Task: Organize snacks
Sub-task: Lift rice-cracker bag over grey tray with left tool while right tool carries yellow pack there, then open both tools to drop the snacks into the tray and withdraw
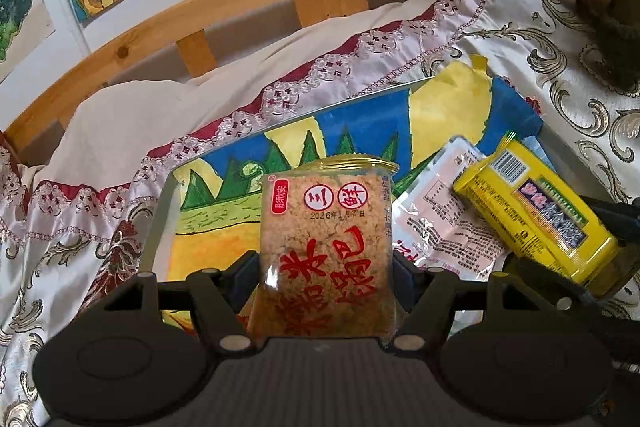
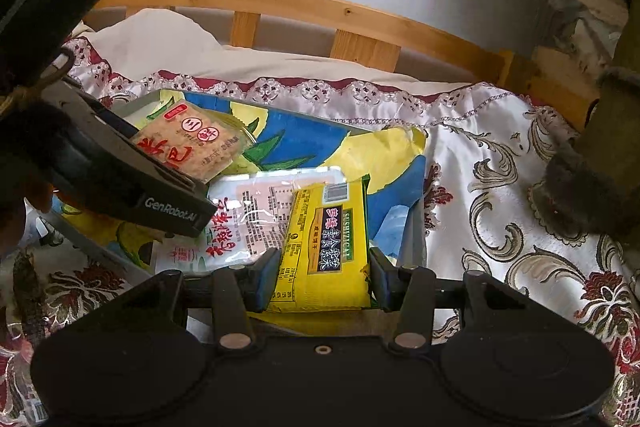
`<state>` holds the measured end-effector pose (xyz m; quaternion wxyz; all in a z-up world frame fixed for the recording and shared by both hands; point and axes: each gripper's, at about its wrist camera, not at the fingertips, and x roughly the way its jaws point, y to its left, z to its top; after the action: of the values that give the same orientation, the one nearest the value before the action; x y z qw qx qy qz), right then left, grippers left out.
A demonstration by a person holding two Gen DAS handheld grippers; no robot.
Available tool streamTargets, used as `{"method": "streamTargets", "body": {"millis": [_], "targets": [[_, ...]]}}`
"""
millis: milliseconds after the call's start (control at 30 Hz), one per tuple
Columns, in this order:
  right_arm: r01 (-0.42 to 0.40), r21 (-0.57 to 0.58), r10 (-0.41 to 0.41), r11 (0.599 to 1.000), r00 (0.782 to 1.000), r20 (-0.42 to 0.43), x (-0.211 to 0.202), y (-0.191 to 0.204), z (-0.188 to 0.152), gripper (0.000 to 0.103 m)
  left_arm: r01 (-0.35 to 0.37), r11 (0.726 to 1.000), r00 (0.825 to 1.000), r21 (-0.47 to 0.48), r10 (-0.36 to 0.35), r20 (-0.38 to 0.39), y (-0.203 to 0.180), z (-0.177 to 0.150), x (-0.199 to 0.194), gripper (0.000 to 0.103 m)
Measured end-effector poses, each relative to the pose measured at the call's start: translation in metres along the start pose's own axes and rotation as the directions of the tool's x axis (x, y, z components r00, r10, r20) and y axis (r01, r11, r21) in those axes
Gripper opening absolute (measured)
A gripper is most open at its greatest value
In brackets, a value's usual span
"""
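Nearest the left wrist lens, the left gripper [image 1: 326,275] is clamped on a clear packet of brown rice crackers [image 1: 324,247] printed with red characters, a pad pressed against each long edge, the packet standing up between the fingers with its crimped top edge farthest from the camera. In the right wrist view the right gripper [image 2: 322,275] is likewise clamped on a yellow snack packet [image 2: 326,239], its blue pads [image 2: 266,279] squeezing the two sides near the lower end and the barcode end pointing away. Both packets are held over a shallow tray [image 2: 416,227] lined with a painted sheet in blue, yellow and green (the tray sits on a floral satin cloth [image 2: 500,187] with a lace border). Inside the tray lies a flat white packet with red lettering [image 2: 248,223], just beside and partly under the yellow packet. From the right view the left gripper's body reaches in from the left, and the cracker packet sits over the tray's far left part.
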<state>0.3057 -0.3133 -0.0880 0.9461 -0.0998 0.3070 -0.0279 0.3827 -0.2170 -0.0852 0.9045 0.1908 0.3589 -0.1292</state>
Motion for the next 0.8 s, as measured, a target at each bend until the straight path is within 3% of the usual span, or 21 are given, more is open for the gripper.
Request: {"method": "streamTargets", "body": {"millis": [167,400,633,800], "targets": [[0.001,-0.025,-0.001,1.0,1.0,0.004,-0.001,0.002,-0.001,0.051,-0.007,1.0,1.0,-0.018,0.007,-0.019,0.002,0.004,-0.001,0.077],[0.004,-0.04,-0.002,0.999,0.999,0.032,-0.012,0.002,0.001,0.066,0.056,0.973,0.998,-0.224,-0.061,-0.014,0.033,0.008,-0.023,0.083],[0.027,-0.002,-0.027,1.0,0.992,0.12,-0.049,-0.001,0.009,0.079,0.087,0.936,0.993,-0.341,-0.055,0.104,0.062,0.0,-0.076,0.094],[0.036,0.058,-0.05,0.998,0.968,0.247,-0.098,-0.001,0.021,0.088,0.091,0.93,0.979,-0.355,-0.018,0.205,0.079,-0.013,-0.123,0.1]]}}
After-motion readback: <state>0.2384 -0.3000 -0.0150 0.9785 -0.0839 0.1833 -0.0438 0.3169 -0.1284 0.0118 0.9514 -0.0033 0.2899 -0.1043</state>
